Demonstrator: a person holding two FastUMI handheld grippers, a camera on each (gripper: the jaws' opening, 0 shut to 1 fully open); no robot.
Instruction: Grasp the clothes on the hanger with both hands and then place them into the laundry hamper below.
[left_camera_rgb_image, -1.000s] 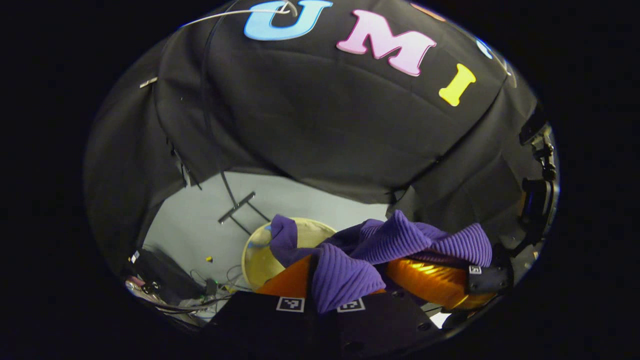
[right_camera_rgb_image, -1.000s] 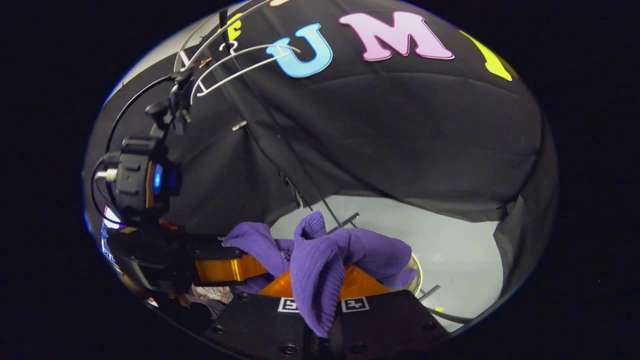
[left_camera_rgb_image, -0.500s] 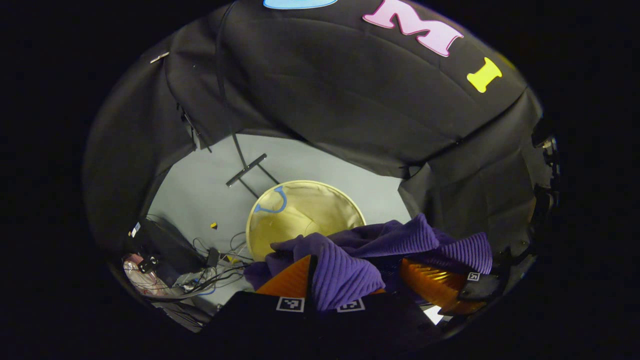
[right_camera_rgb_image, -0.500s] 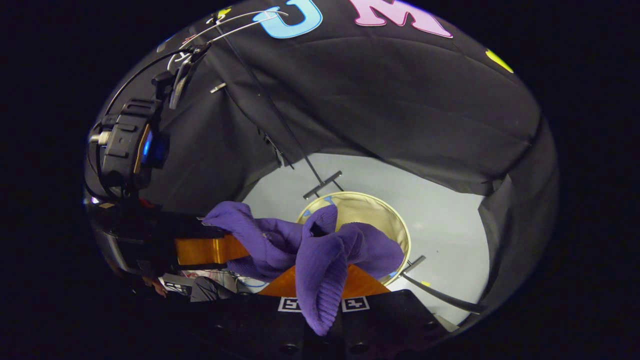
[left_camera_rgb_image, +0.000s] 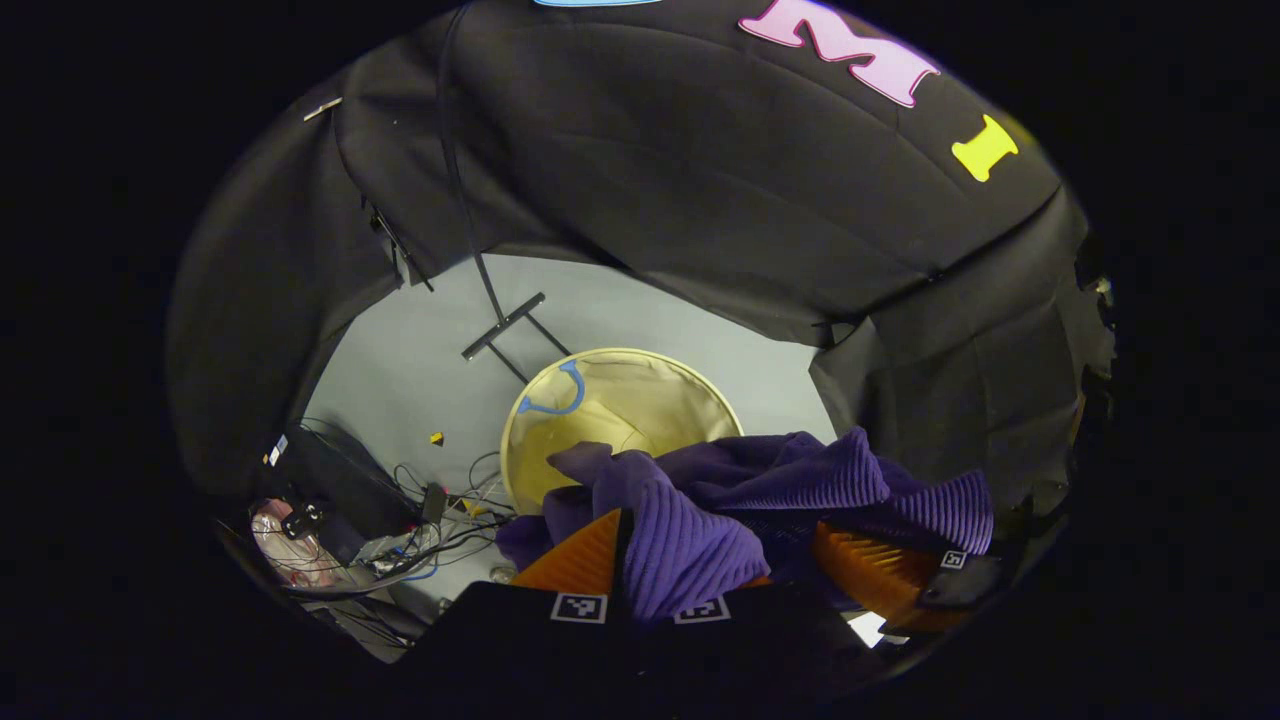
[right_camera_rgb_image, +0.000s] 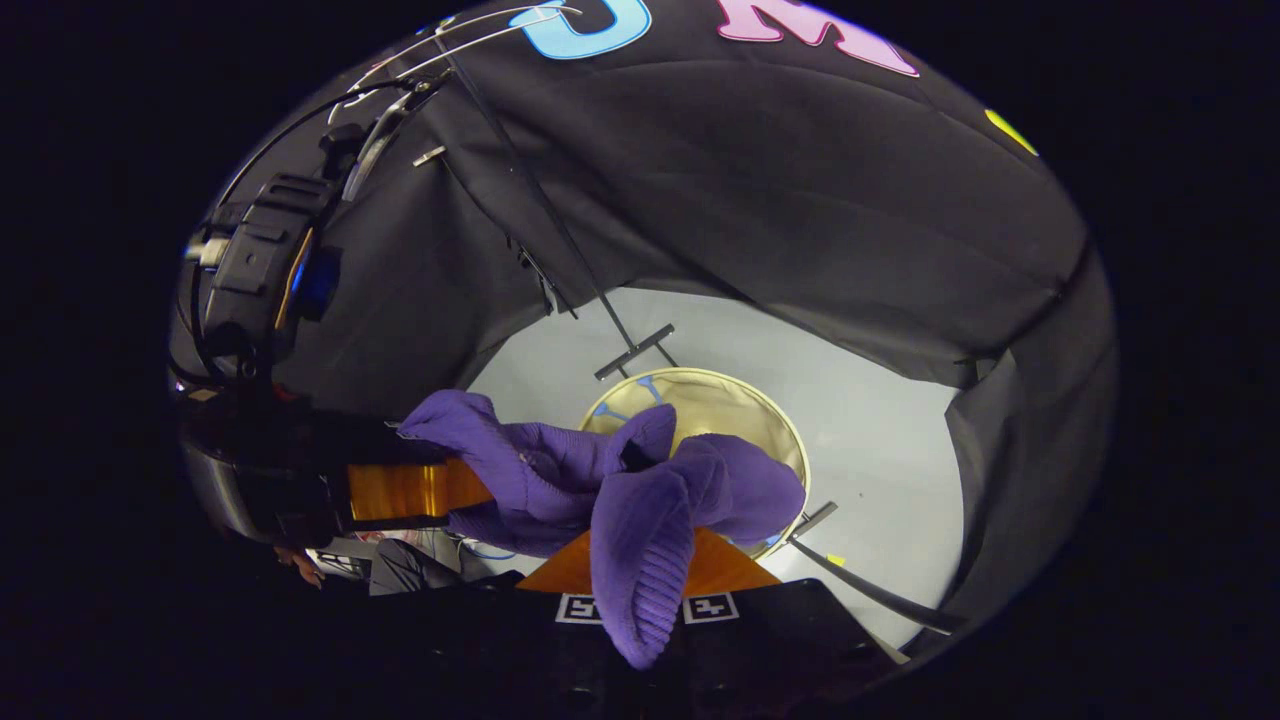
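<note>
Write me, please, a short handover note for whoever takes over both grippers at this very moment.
Left gripper: shut on the garment.
Right gripper: shut on the garment too, which bunches between them.
Hamper: on the floor below, open, holding no clothes.
Hanger: bare, up by the wall.
Done: garment off the hanger, held above the hamper.
Left: lower it in, open both grippers.

A round laundry hamper (left_camera_rgb_image: 640, 395) stands on the pale grey floor (left_camera_rgb_image: 420, 370) near tangled cables (left_camera_rgb_image: 430, 520).
</note>
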